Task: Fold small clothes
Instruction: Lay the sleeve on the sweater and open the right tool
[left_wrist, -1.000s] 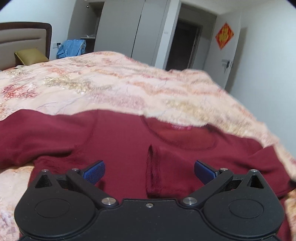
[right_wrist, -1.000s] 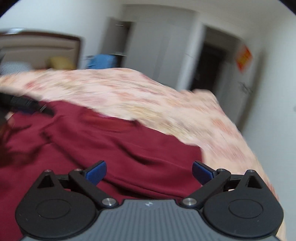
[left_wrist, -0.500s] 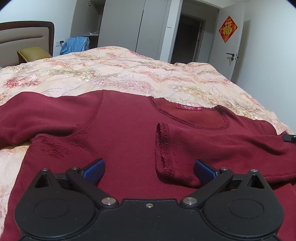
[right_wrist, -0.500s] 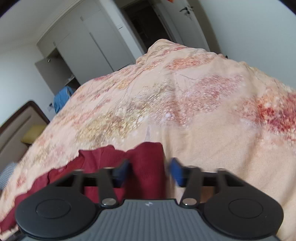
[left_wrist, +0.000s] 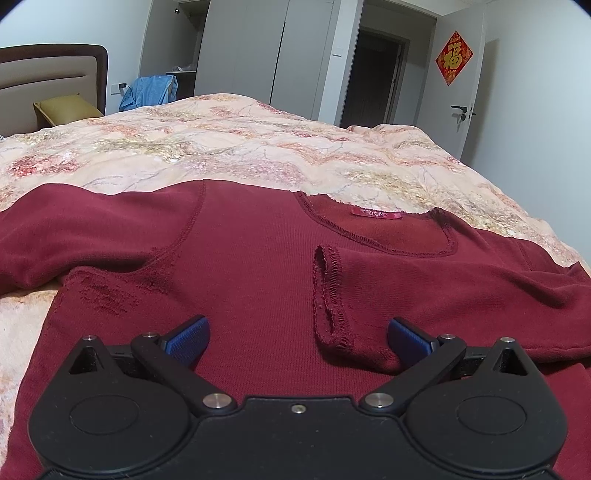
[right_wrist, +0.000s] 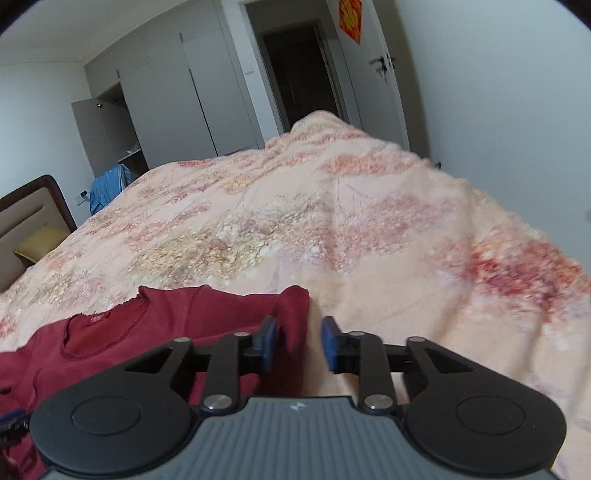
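Right, my left tongs (left_wrist: 297, 338) are spread wide over the maroon top (left_wrist: 251, 258), w/ its folded sleeve cuff (left_wrist: 327, 295) between them. Right tongs (right_wrist: 300, 343), part-closed, straddle the top's shoulder edge (right_wrist: 295, 314) on the bed (right_wrist: 369, 221).

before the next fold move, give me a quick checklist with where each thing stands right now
1. Dark red knit long-sleeved shirt spread front-up on the floral peach bedspread: ok.
2. One sleeve, with its ribbed sleeve cuff, already folded across the chest: ok.
3. Other sleeve folded in: not ok, it lies stretched out to the side.
4. Left gripper free: ok, jaws wide open above the shirt, holding nothing.
5. Right gripper has hold of the shirt's edge: cannot tell; jaws narrowed around it, gap visible, view blurred.
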